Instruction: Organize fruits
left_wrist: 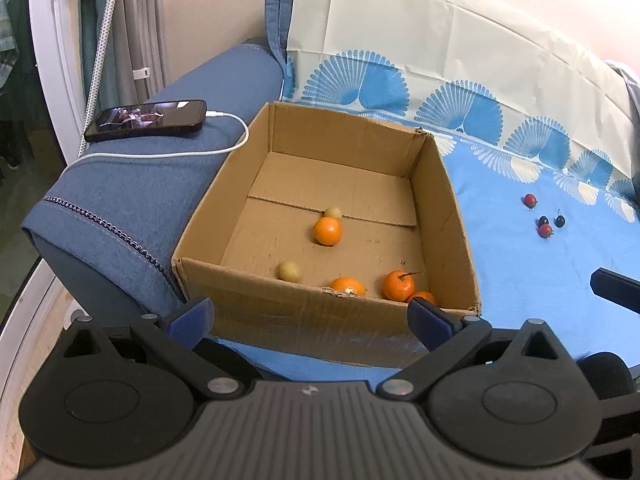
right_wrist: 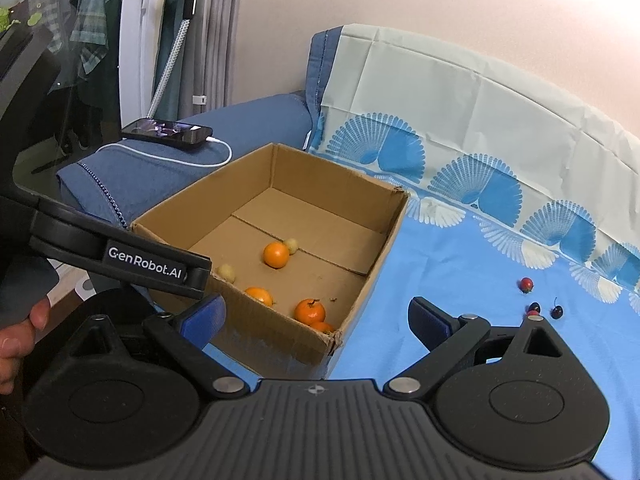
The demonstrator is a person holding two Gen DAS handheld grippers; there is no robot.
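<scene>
Four smooth oranges (left_wrist: 327, 231) and two small pale yellowish fruits (left_wrist: 289, 271) are lying inside the open cardboard box (left_wrist: 452, 216), most near its front wall. Four little round fruits (left_wrist: 545, 231), two red and two dark, are sitting on the blue cloth (left_wrist: 520, 280) toward its right edge. The left gripper (left_wrist: 310, 314) and right gripper (right_wrist: 316, 318) are both hovering level, spread wide, holding nothing.

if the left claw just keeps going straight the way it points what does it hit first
Most likely the near wall of the cardboard box, which sits right ahead between the open fingers of the left claw; depth is hard to judge.
</scene>
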